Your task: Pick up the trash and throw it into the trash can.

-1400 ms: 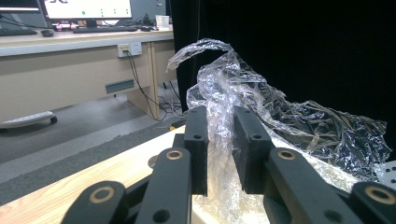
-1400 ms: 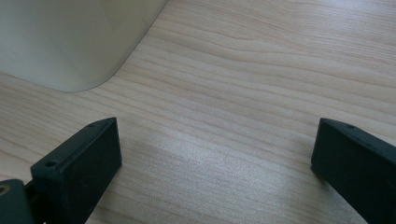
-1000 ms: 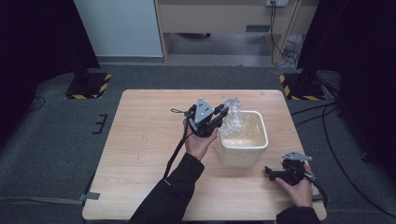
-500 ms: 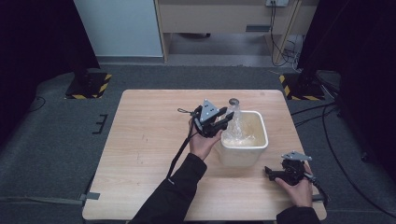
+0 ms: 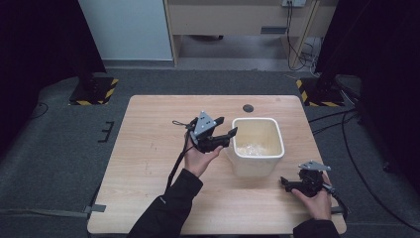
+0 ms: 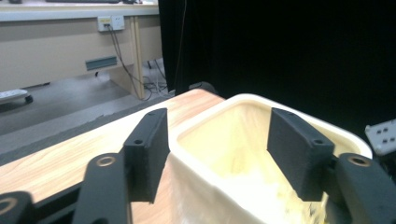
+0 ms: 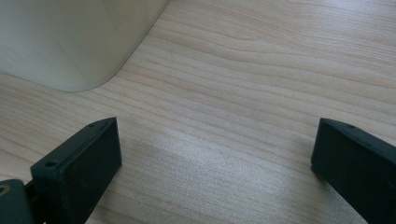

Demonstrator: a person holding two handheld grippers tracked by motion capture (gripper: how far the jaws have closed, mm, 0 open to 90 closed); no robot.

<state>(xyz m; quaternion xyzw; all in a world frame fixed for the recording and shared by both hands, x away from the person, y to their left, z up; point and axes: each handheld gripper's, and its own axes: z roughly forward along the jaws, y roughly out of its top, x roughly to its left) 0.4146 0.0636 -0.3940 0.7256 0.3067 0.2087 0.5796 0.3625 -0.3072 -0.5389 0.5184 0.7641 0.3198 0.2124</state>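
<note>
left gripper [image 5: 229, 137] held up at the left rim of the white bin [image 5: 277, 153], tilted toward it, grey three-cornered plate on top, cable hanging down past the forearm. jaws have just been opening and now stand wide apart with nothing between the pads; in the left gripper view the near rim and wall of the bin [image 6: 219, 182] show through the gap, pads clear of the plastic. left gripper [image 6: 217, 154] looking along the bin's length from just outside its corner.

crumpled clear plastic item [image 5: 251, 148] lying loose on the bin floor, toward the near side, touching neither gripper. probably a squashed bottle or wrapper, too small and washed out to tell.

bin standing upright on the wooden table [image 5: 148, 163], right of centre, rim open to the top. small dark round mark [image 5: 248, 108] on the table just beyond the bin's far side.

right gripper [image 5: 286, 183] resting low on the table near the front right corner, well apart from the bin's front wall, pointing left. in the right gripper view, right gripper [image 7: 215, 154] jaws spread wide, bare wood grain between them, rounded lower corner of the bin [image 7: 70, 42] at upper left. right hand [image 5: 317, 198] behind it, flat on the table.

dark sleeve [image 5: 168, 208] of the left arm coming in from the bottom edge.
</note>
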